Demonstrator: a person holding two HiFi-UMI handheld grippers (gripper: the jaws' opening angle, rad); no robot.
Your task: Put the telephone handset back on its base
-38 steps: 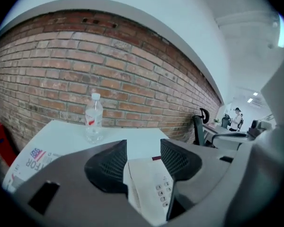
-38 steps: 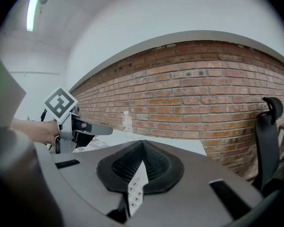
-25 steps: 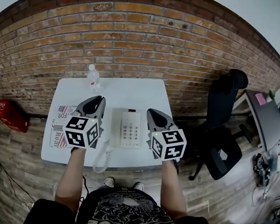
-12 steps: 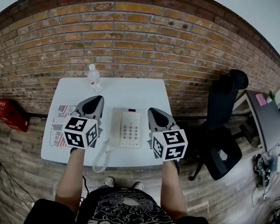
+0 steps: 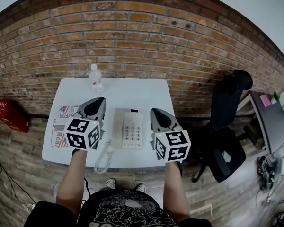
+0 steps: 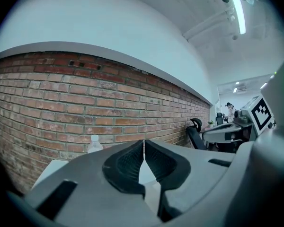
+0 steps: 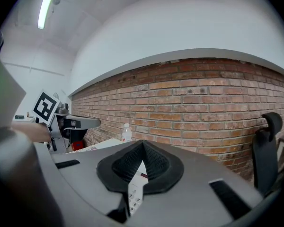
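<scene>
- Rear wall: red-brown brick wall (image 5: 132, 37) running the full width; plain white wall (image 5: 255, 8) above it.
- Floor (image 5: 19, 174): grey-brown wood-look planks.
- White desk (image 5: 132, 91) set against the brick, top glossy.
- Black office chair (image 5: 227, 122) just right of the desk, on a wheeled base.
- Second desk (image 5: 270, 122), grey top, at far right; loose cables (image 5: 267, 167) on the floor near it.
- Red crate (image 5: 9, 116) on the floor at far left.
- Lighting: tube light (image 6: 237, 11) on a white ceiling, lit.

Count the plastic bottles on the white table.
1. The bottle stands at the table's far edge by the brick wall, beyond the left tool. Part of the tabletop is covered, so another could be hidden.
</scene>
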